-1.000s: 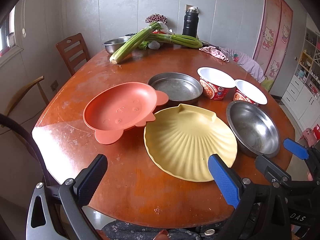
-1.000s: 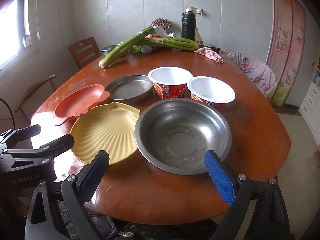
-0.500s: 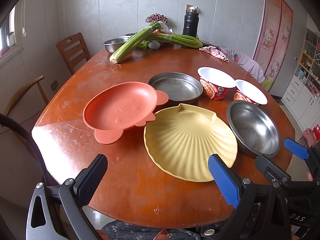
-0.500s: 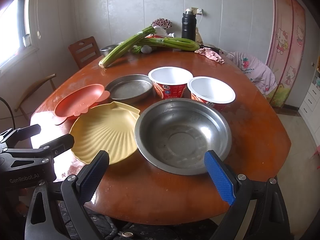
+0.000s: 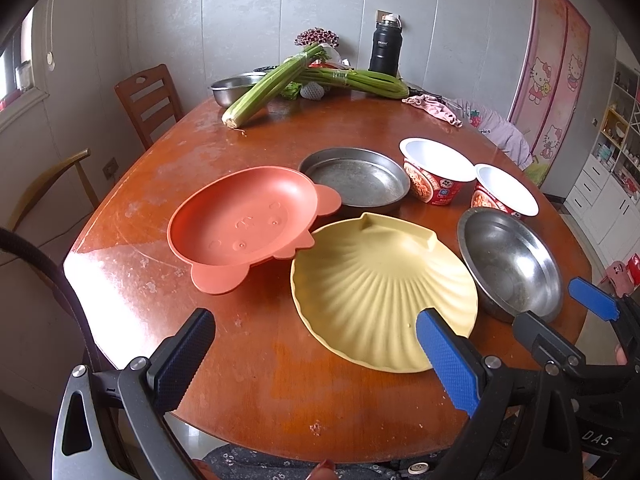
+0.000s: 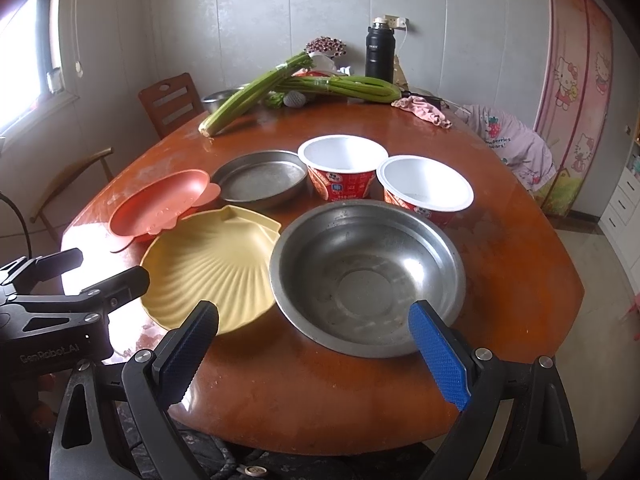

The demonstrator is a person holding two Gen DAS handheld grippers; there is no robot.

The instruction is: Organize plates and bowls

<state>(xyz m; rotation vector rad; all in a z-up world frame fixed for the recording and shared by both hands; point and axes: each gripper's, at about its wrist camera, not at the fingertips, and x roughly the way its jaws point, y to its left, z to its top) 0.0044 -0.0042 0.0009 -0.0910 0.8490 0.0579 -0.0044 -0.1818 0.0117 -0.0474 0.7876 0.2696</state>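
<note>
On the round wooden table [image 5: 256,380] lie an orange animal-shaped plate [image 5: 244,224], a yellow shell-shaped plate [image 5: 380,288], a flat steel pan [image 5: 356,182], a steel bowl [image 5: 512,264] and two red-and-white paper bowls [image 5: 436,170] [image 5: 506,194]. My left gripper [image 5: 316,356] is open and empty over the near table edge, in front of the yellow plate. My right gripper [image 6: 314,352] is open and empty just before the steel bowl [image 6: 368,276]. The yellow plate [image 6: 208,272] and orange plate [image 6: 156,204] lie to its left.
Celery bunches [image 5: 264,88], a small steel bowl [image 5: 232,88], a black flask [image 5: 384,46] and a pink cloth [image 5: 432,106] sit at the far side. Wooden chairs [image 5: 148,100] stand at the left. A white cabinet [image 5: 608,200] stands at the right.
</note>
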